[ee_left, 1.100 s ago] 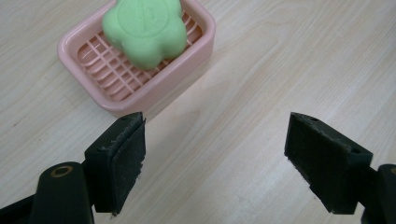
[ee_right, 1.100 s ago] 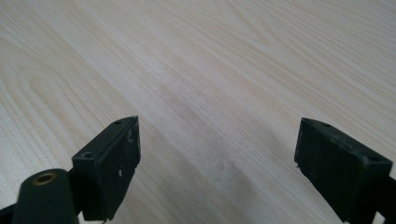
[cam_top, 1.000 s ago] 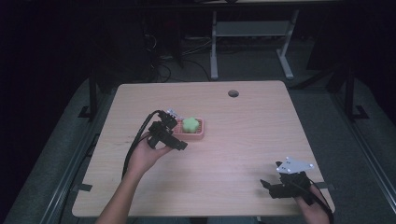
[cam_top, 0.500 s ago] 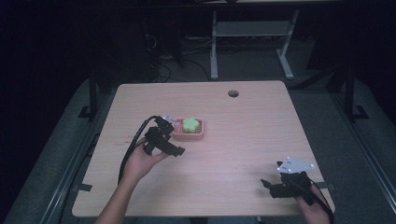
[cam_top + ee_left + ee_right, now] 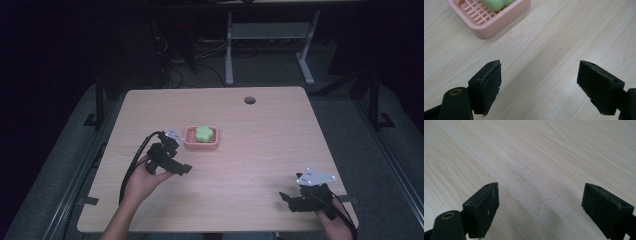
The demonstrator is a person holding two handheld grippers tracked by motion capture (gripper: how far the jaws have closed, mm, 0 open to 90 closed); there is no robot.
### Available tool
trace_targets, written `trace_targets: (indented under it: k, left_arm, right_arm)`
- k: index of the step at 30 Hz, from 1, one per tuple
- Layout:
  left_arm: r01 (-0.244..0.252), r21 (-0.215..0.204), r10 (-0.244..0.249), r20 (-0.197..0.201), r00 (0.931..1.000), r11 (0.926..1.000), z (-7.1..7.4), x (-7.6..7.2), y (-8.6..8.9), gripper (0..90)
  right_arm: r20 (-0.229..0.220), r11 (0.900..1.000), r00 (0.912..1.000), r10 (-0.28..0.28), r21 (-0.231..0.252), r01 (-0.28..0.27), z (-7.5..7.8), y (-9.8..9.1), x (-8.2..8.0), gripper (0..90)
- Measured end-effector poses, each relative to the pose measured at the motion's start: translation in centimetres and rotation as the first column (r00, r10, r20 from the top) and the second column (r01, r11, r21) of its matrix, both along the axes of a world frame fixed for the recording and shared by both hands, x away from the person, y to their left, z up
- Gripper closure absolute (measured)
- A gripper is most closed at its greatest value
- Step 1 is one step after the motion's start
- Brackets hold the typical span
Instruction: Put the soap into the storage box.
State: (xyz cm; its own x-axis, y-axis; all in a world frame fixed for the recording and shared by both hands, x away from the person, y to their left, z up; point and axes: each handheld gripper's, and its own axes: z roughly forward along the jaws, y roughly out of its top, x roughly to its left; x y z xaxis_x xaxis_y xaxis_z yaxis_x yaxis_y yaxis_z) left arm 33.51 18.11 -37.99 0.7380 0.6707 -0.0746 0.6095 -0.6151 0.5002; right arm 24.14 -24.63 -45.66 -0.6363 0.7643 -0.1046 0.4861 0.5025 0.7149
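Observation:
A pink slatted soap dish (image 5: pixel 215 141) sits left of the table's middle with a green flower-shaped soap (image 5: pixel 203 132) lying in it. In the left gripper view the dish (image 5: pixel 486 17) and the soap (image 5: pixel 496 3) show at the top left. My left gripper (image 5: pixel 180 167) is a short way to the front left of the dish, open, with bare wood between its jaws (image 5: pixel 539 85). My right gripper (image 5: pixel 287 199) rests near the table's front right corner, open over bare wood (image 5: pixel 540 205).
The light wooden table (image 5: pixel 260 150) has a round cable hole (image 5: pixel 249 100) at the back right. A black cable (image 5: pixel 131 170) trails from the left gripper off the front. Beyond the table stand a desk's white legs (image 5: pixel 229 45) on the dark floor.
My left gripper has drawn back from the soap dish toward the front left, its jaws empty. The right gripper has stayed in place.

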Motion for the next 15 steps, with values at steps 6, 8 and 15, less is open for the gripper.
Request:
trace_targets:
  k: [6, 8, 15]
  left_arm:
    - [-0.005, -0.007, 0.005, 0.003, 1.0, 1.0, -0.3, -0.9, 0.7, 19.4]
    - [-0.002, -0.012, 0.002, 0.004, 1.0, 0.9999, -0.4, -1.1, 1.0, 19.1]
    - [-0.019, -0.024, 0.019, 0.003, 0.9998, 0.9995, -0.9, -2.0, 1.9, 19.1]
  right_arm:
    - [0.003, 1.0, 1.0, -0.002, -0.004, 0.002, -0.1, 0.0, 0.0, 13.8]
    - [0.003, 1.0, 1.0, -0.003, -0.004, 0.003, -0.1, 0.0, 0.0, 13.8]
    - [0.002, 1.0, 1.0, -0.003, -0.004, 0.003, -0.1, 0.1, 0.1, 13.8]
